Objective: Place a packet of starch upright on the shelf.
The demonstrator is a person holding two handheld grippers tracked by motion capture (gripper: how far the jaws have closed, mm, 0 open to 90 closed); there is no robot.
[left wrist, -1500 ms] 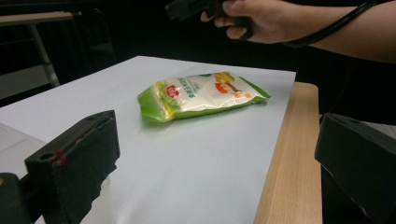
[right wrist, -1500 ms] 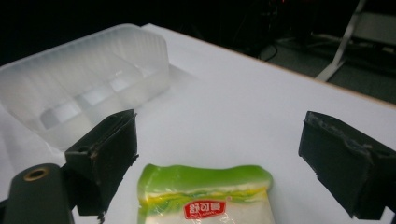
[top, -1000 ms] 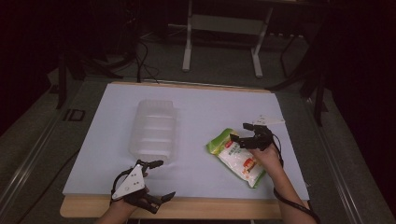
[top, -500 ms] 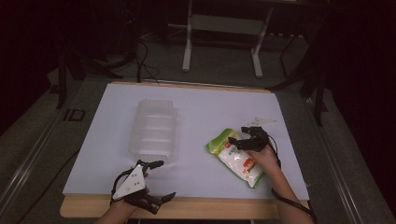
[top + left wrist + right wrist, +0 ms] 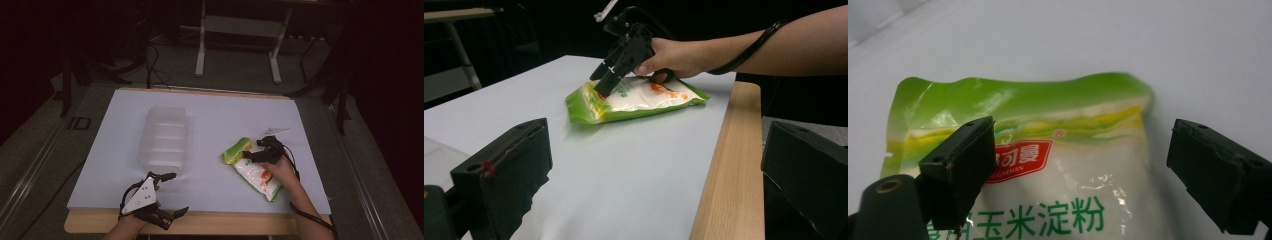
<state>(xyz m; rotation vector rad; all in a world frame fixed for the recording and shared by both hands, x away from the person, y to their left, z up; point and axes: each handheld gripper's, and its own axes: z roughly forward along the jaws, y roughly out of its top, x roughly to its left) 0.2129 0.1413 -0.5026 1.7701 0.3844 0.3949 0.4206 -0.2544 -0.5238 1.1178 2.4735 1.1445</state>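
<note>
The right gripper (image 5: 256, 151) hangs over the green end of the starch pouch (image 5: 252, 170), jaws spread wide to either side of it and clamping nothing. The pouch lies flat on the white table sheet (image 5: 210, 110), to the right of the clear plastic container (image 5: 165, 140). The left gripper (image 5: 167, 192) rests near the front edge, jaws also parted and empty. Whether a jaw tip already touches the film is hard to judge. Closing on the slick, soft pouch could pinch only loose film, so it might slip or sag.
</note>
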